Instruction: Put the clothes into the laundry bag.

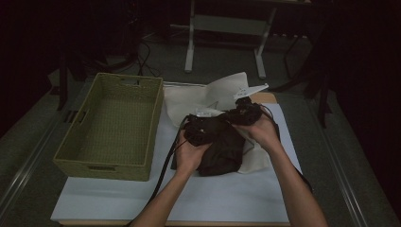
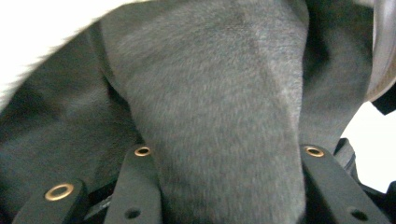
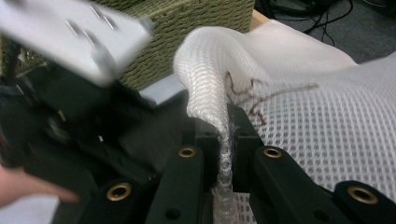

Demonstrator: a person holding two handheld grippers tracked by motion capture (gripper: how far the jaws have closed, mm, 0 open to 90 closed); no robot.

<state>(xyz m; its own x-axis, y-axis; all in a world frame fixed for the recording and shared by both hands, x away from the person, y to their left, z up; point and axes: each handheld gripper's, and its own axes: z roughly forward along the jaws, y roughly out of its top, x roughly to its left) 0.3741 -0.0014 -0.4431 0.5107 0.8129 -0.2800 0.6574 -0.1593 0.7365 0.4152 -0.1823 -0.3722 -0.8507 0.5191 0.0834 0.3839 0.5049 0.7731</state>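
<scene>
- Where the person's two hands meet over the middle of the counter (image 1: 118,198), the dark grey garment (image 1: 222,153) lies bunched on a white mesh laundry bag (image 1: 208,94), just right of the woven green basket (image 1: 113,125).
- In the left gripper view, the left gripper (image 2: 224,186) has a thick fold of that garment between its two jaws; the cloth fills the whole gap and bulges up past them, so the jaws are clamped on it (no earlier picture is at hand to compare).
- In the right gripper view, the right gripper (image 3: 223,140) has its jaws nearly together, pinching a thin ridge of the mesh bag, which rises from the pinch and spreads away to the right.
- From the high view, both grippers sit side by side on top of the bundle, the left gripper at the garment's upper left edge, the right gripper just beside it at the bag's rim.
- Beyond the basket's near wall the white sheet under everything shows bare.
</scene>
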